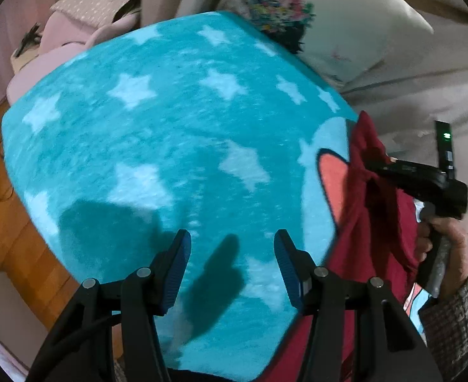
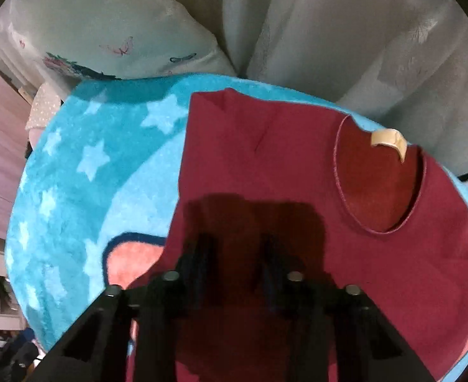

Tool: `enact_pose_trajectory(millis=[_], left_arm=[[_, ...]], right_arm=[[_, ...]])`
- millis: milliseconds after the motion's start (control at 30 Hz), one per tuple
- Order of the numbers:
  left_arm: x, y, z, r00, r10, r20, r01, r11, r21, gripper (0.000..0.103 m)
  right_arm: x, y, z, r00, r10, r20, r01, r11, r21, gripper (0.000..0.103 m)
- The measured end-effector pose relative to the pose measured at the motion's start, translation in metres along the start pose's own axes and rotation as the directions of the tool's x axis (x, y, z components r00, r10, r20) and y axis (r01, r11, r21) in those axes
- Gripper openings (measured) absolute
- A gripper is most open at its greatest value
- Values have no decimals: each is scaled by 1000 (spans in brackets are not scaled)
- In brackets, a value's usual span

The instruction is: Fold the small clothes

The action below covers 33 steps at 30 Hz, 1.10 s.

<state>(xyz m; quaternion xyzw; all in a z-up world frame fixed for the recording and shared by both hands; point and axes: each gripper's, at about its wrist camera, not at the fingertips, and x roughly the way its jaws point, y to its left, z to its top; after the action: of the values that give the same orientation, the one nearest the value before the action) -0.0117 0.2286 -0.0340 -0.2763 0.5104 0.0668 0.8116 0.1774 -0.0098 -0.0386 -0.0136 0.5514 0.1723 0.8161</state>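
While spread over the star-patterned blanket (image 2: 74,172), with pillows (image 2: 100,31) and a curtain (image 2: 345,31) behind, the red shirt (image 2: 265,165) lies mostly flat, neck hole (image 2: 380,178) and tag (image 2: 388,138) facing up. Looks like an early step: one side of the shirt lifted for the first fold, nothing folded flat so far. In the left wrist view, bunched red cloth hangs from the right tool (image 1: 377,165), seemingly pinched there, though the contact itself is blurred. In its own view the right tool (image 2: 237,251) sits dark over the shirt, fingers a little apart; cannot tell for certain what lies between them. Left tool (image 1: 232,261) spread wide, holding nothing, hovering over bare blanket beside the shirt's edge. Next move likely calls for carrying the lifted side across the chest and laying it down smooth, with the left tool pinning or catching the far edge. No containers in sight; a pink bag-like shape (image 1: 62,47) beyond the blanket, contents hidden.
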Motion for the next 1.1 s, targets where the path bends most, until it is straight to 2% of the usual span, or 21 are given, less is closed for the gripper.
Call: enact_pose_trajectory(millis=[133, 367, 433, 600, 667, 733, 800, 867, 1000, 1100], left_arm=[[-5, 16, 6, 1000, -12, 26, 12, 1000, -25, 53], [-17, 37, 9, 998, 5, 60, -3, 999, -33, 53], [-20, 42, 10, 998, 9, 66, -7, 999, -34, 53], [-30, 56, 15, 996, 18, 89, -15, 999, -38, 53], [-35, 61, 16, 994, 30, 102, -26, 999, -37, 53], [-38, 65, 17, 993, 38, 110, -34, 999, -39, 53], [-41, 69, 17, 993, 43, 112, -38, 998, -46, 53], [-42, 71, 16, 993, 44, 114, -38, 998, -56, 53], [-46, 67, 10, 991, 49, 127, -41, 997, -66, 53], [-47, 57, 2, 989, 56, 133, -49, 997, -58, 53]], right_arm=[[-2, 16, 11, 1000, -15, 4, 15, 999, -49, 14], [24, 49, 23, 999, -37, -14, 37, 999, -40, 14], [28, 56, 25, 998, -58, 1, 58, 997, -51, 18], [21, 68, 23, 997, -76, 18, 78, 992, -99, 36], [2, 70, 19, 996, -68, 61, 74, 992, -102, 36], [-25, 66, 11, 986, -64, 154, 78, 993, -86, 36], [-45, 59, 3, 968, -108, 226, 124, 991, -57, 36], [-55, 47, -5, 953, -163, 257, 170, 985, -5, 36], [-41, 15, -19, 964, -202, 176, 185, 977, 108, 36], [-21, 10, -33, 980, -174, 101, 163, 981, 109, 36]])
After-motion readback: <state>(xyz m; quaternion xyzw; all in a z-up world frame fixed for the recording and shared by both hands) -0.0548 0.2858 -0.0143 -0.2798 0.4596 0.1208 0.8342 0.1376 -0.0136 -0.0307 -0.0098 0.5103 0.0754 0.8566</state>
